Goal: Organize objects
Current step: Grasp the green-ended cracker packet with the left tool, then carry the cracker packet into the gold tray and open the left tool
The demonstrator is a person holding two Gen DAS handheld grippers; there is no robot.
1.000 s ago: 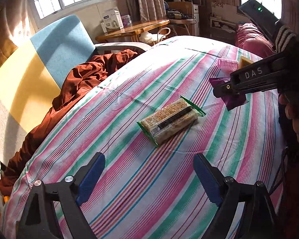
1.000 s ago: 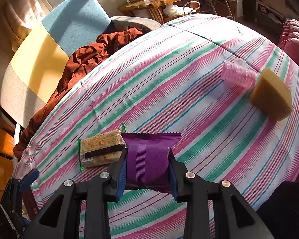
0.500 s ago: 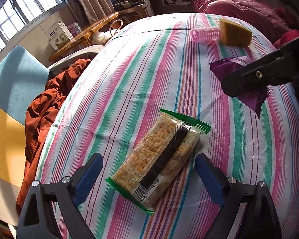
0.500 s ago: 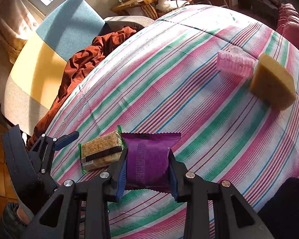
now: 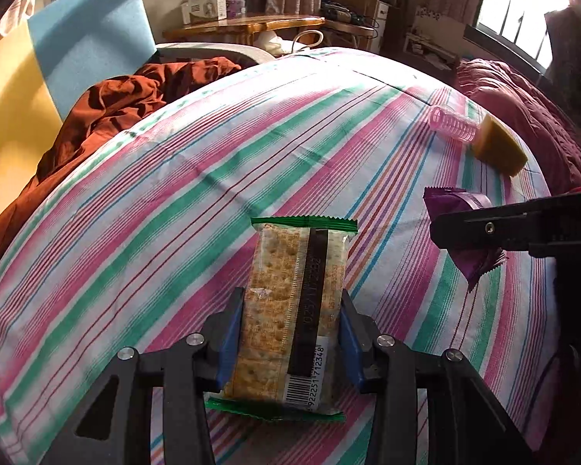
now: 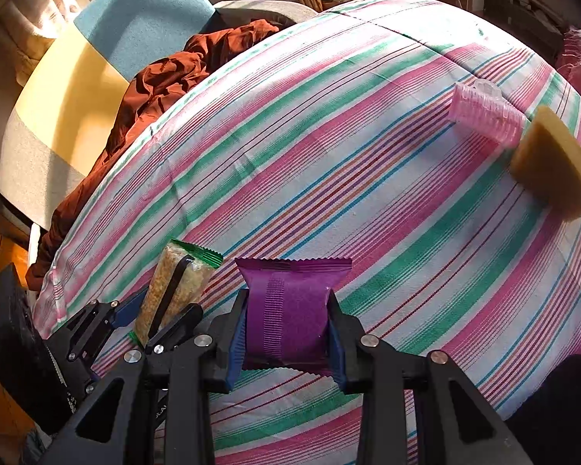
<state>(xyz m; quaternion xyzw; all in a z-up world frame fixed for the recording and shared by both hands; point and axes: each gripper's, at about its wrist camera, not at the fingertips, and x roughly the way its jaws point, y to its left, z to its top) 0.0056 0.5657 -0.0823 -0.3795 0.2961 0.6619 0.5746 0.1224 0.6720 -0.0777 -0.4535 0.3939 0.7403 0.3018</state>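
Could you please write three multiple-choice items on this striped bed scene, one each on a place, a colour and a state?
1. Where does the pink hair roller lie?
A. beside the yellow sponge
B. on the cracker packet
C. on the wooden table

2. What colour is the wrapper in the right tongs?
A. green
B. purple
C. silver

3. What is between the left tongs?
A. nothing
B. the sponge
C. the cracker packet

Key: A, roller and sponge lie together on the bedspread; B, the purple packet is clamped; C, the closing pads flank the crackers.
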